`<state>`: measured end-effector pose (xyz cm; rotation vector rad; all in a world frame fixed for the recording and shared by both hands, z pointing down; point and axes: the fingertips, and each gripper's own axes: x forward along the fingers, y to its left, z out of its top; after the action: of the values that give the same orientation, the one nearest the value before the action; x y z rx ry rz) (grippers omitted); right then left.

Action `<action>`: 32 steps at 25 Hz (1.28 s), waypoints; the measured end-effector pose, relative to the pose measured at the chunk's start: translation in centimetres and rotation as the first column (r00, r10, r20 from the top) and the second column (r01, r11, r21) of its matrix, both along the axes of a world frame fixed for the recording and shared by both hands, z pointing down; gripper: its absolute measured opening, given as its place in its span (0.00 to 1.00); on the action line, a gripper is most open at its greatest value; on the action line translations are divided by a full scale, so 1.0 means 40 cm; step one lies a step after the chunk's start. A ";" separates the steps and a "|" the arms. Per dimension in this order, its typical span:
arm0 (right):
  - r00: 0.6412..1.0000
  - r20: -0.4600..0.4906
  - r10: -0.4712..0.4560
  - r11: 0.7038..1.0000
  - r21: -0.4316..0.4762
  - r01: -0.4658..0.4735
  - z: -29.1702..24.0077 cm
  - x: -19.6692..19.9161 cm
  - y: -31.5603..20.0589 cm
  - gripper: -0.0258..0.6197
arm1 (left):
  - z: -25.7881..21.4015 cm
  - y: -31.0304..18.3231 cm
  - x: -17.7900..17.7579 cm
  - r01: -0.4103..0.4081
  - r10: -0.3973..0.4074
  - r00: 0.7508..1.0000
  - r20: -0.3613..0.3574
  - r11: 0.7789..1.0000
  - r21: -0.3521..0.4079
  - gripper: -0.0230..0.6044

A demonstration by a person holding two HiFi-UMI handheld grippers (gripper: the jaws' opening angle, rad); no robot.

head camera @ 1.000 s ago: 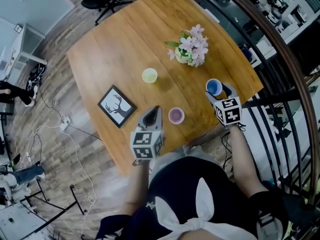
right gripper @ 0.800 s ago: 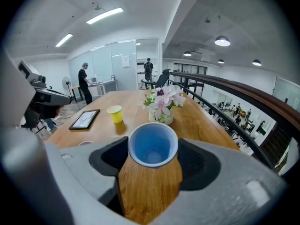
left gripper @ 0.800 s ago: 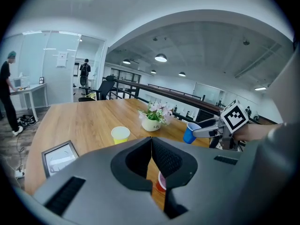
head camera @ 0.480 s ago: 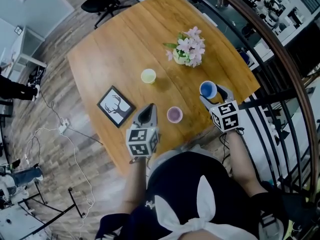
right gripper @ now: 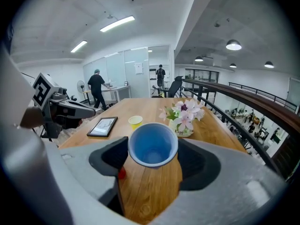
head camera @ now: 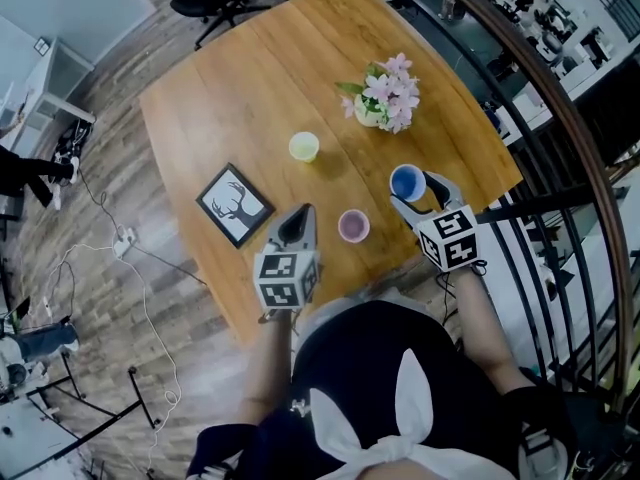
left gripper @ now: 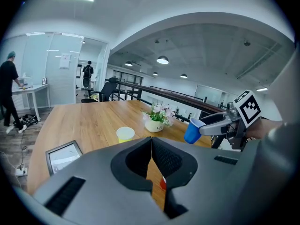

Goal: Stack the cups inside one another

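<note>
Round, tapered blue cup [head camera: 406, 182], smooth-walled, mouth up, clamped between the wide-set jaws of the right gripper [head camera: 412, 192] and lifted clear of the wood-grain table [head camera: 250, 88]. Shifted nearer the pink cup [head camera: 352, 226] than a second ago. Left gripper [head camera: 296, 224] with jaws together and nothing between them, just beside the pink cup. Yellow cup [head camera: 304, 147] upright farther up the tabletop, well apart. Also on the table: potted pink flowers [head camera: 385, 93] and a flat black-framed picture [head camera: 234, 206].
</note>
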<state>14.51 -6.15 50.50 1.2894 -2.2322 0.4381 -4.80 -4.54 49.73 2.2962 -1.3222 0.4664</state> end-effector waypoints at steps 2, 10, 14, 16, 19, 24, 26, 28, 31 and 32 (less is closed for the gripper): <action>1.000 0.009 -0.014 1.000 0.011 0.014 -0.015 -0.020 -0.003 0.55 | 0.006 0.001 -0.007 0.001 -0.001 1.000 0.003 1.000 -0.003 0.07; 0.998 0.022 -0.059 0.998 0.024 0.058 -0.030 -0.093 -0.023 0.55 | 0.021 -0.001 -0.042 0.023 -0.023 1.000 0.000 1.000 -0.008 0.07; 0.996 0.019 -0.086 0.996 0.031 0.085 -0.037 -0.135 -0.043 0.55 | 0.021 -0.005 -0.068 0.038 -0.038 0.999 -0.006 0.999 -0.008 0.07; 0.995 0.015 -0.101 0.994 0.040 0.100 -0.044 -0.158 -0.056 0.55 | 0.023 -0.006 -0.082 0.041 -0.041 0.999 -0.011 0.999 -0.010 0.07; 0.993 0.009 -0.119 0.992 0.051 0.118 -0.052 -0.191 -0.080 0.55 | 0.036 -0.007 -0.103 0.044 -0.045 0.999 -0.017 0.999 -0.022 0.07; 0.991 0.002 -0.136 0.989 0.061 0.136 -0.055 -0.237 -0.111 0.55 | 0.045 -0.014 -0.145 0.067 -0.067 0.997 -0.023 0.998 -0.023 0.07; 0.990 -0.003 -0.142 0.988 0.067 0.142 -0.058 -0.254 -0.120 0.55 | 0.042 -0.016 -0.158 0.068 -0.068 0.997 -0.026 0.998 -0.018 0.07; 0.989 -0.003 -0.148 0.986 0.074 0.148 -0.062 -0.270 -0.131 0.55 | 0.042 -0.022 -0.169 0.071 -0.071 0.997 -0.028 0.997 -0.010 0.07; 0.986 -0.009 -0.168 0.982 0.083 0.168 -0.067 -0.300 -0.147 0.55 | 0.052 -0.028 -0.182 0.079 -0.079 0.996 -0.034 0.997 -0.007 0.07; 0.984 -0.012 -0.176 0.981 0.086 0.176 -0.069 -0.310 -0.153 0.55 | 0.055 -0.028 -0.184 0.079 -0.079 0.996 -0.036 0.997 -0.010 0.07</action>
<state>2.10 -12.27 47.73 1.1204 -2.3596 0.2747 -12.17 -5.66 51.92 2.2252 -1.3846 0.4011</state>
